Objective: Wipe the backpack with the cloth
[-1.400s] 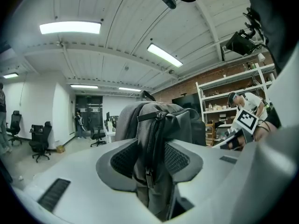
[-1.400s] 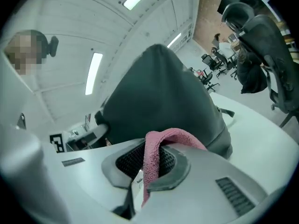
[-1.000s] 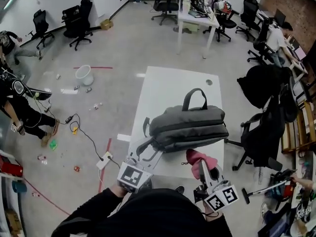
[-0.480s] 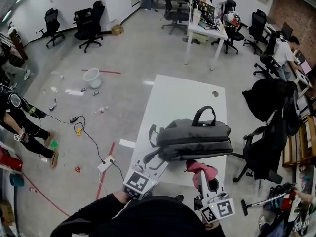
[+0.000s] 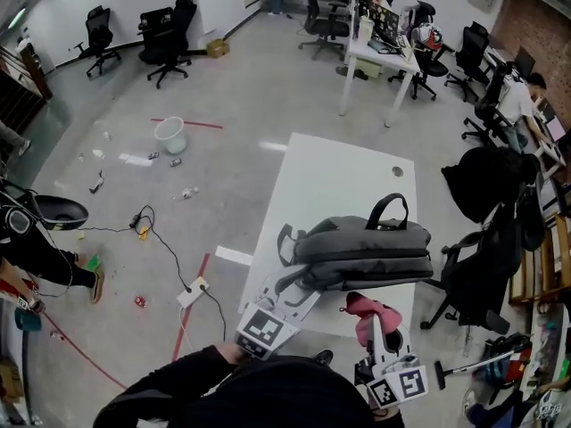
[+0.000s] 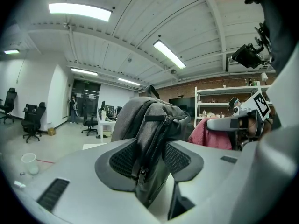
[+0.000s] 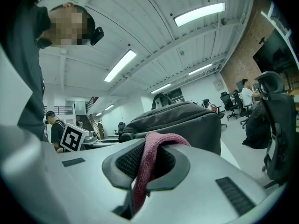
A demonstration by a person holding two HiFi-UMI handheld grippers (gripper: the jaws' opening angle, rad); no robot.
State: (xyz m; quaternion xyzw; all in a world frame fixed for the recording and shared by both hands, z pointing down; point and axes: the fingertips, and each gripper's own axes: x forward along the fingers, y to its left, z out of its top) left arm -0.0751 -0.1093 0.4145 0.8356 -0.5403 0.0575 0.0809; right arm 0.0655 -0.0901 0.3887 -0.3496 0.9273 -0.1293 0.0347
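The grey fabric backpack (image 5: 361, 250) lay on its side across the near half of the white rectangular counter (image 5: 335, 172), its black loop handle (image 5: 390, 210) arching up on the far side. The left gripper (image 6: 150, 161) had its fingers pinching the bag's zippered edge at the near-left end. The right gripper (image 7: 148, 168) had its fingers pressed together on a soft pink cloth (image 7: 161, 141), bunched just short of the bag's near side (whether it touched the fabric, I could not tell). To wipe well, the left hold would best serve as an anchor while the cloth was laid flat on the panel and drawn in long strokes away from the pinched end. The handle and zipper seams looked likely to snag the cloth. A black office chair draped with dark clothing (image 5: 486, 208) stood near the counter's right edge and could crowd the right arm; a white bucket (image 5: 169, 135) and a white power strip (image 5: 190, 291) lay well off on the floor
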